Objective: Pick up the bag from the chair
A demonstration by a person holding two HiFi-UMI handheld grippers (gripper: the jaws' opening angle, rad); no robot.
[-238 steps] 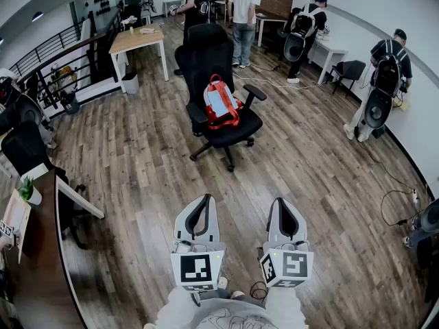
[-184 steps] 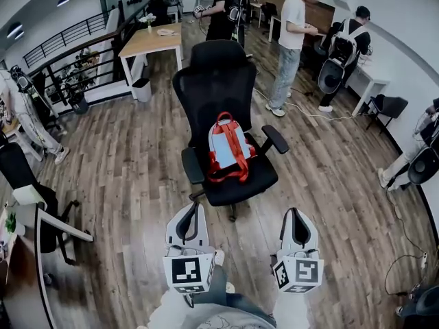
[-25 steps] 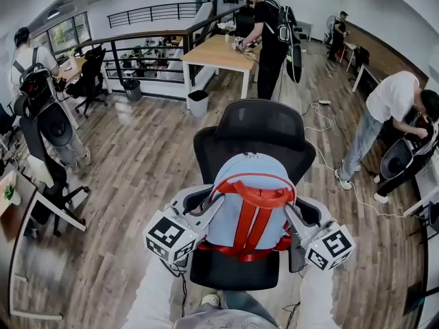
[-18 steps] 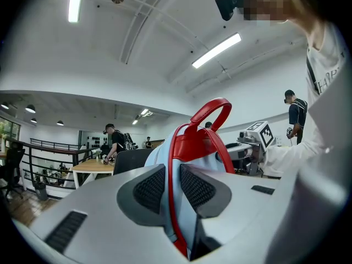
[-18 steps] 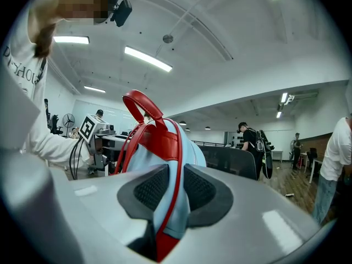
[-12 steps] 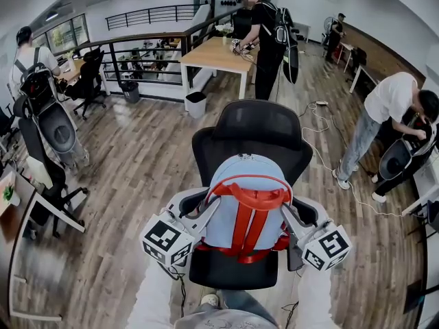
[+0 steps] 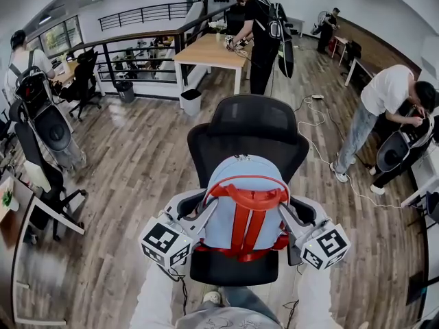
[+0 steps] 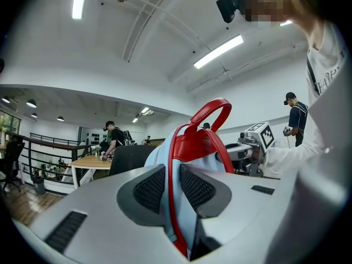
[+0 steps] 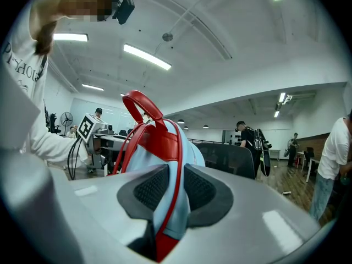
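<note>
An open office with a wood-plank floor [image 7: 130, 177] spreads around a black mesh office chair [image 7: 250, 125]. A wooden table [image 7: 206, 50] stands beyond the chair, and people [image 7: 260, 33] work behind it and to both sides. A light-blue backpack [image 7: 243, 201] with red straps [image 7: 240, 228] stands upright over the chair's seat, against its backrest. The left tool [image 8: 173, 187] and right tool [image 9: 176, 188] each pinch a red-piped side edge of the backpack. Held only by thin fabric edges, the backpack could slip free or snag on the chair when lifted.
</note>
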